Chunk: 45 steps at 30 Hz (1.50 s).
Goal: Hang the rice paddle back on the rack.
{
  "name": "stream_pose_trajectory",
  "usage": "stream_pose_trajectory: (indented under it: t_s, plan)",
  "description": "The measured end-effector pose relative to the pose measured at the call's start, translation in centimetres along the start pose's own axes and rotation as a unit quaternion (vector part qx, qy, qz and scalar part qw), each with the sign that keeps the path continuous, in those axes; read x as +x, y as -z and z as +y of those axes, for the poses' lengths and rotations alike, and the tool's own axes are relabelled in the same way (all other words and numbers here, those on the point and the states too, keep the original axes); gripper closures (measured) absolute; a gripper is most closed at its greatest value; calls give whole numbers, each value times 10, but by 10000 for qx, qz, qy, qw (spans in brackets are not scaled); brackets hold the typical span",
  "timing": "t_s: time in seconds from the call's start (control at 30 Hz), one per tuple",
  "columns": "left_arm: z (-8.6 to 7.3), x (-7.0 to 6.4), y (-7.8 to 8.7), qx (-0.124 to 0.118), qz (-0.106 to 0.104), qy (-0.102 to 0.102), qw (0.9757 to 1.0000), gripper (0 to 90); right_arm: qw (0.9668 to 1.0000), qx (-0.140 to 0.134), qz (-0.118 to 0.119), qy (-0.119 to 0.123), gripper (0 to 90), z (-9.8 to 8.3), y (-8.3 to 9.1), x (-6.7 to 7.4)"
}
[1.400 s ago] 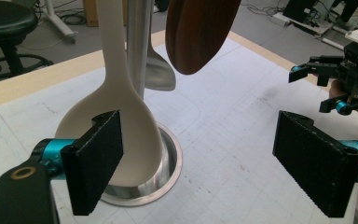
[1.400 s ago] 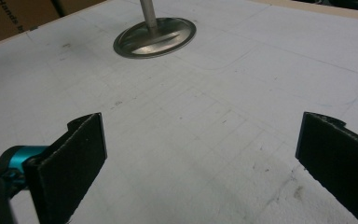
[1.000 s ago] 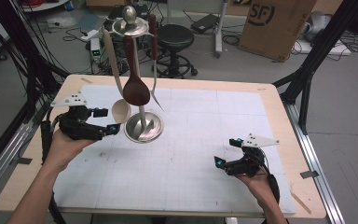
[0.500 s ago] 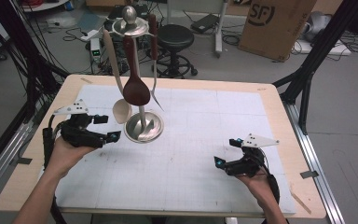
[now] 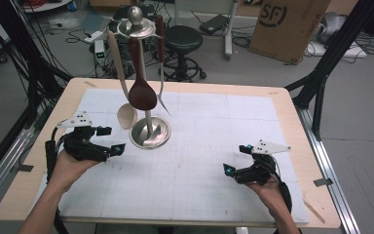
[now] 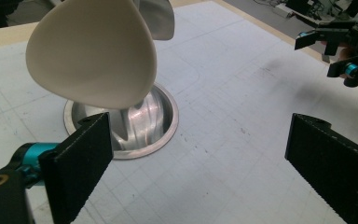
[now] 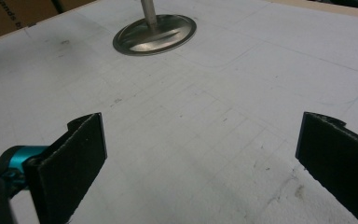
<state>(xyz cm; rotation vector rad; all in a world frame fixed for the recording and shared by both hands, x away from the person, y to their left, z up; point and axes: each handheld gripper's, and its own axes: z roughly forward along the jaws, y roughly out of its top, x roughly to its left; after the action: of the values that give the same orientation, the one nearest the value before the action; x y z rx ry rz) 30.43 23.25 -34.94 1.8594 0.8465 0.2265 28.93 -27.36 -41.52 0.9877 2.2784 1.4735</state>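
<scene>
A metal utensil stand (image 5: 150,134) with a round base stands on the white mat. From its top hang a cream spoon (image 5: 126,116), a dark wooden spoon (image 5: 142,95) and a fork (image 5: 161,92). My left gripper (image 5: 112,140) sits just left of the base, below the cream spoon. Its jaws have just been opening and nothing is between them. In the left gripper view the cream spoon bowl (image 6: 93,53) hangs close above the left jaw, in front of the base (image 6: 154,121). My right gripper (image 5: 237,159) rests open at the near right, pointing toward the base (image 7: 154,33).
A gridded white mat (image 5: 214,126) covers most of the wooden table (image 5: 297,122). Black frame posts stand at both sides. Behind the table are a stool (image 5: 182,39), cables and a cardboard box (image 5: 287,24) on the floor.
My left hand has sunk and drawn slightly back from the hanging cream spoon, its jaws spreading a little. The right hand has kept still.
</scene>
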Motion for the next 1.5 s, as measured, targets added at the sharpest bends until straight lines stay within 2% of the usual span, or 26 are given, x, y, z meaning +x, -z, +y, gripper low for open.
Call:
stream_pose_trajectory:
  t_s: [0.73,0.83,1.5]
  plan:
    - [-21,-4,1,52,0,-10,10000,56,10000,10,-4,-19,7,0,0,0]
    - [-23,-5,-1,126,38,-12,9999,16,10000,14,0,-21,7,0,0,0]
    - [-45,-8,1,232,105,-32,9997,17,10000,43,-10,-29,7,-1,0,0]
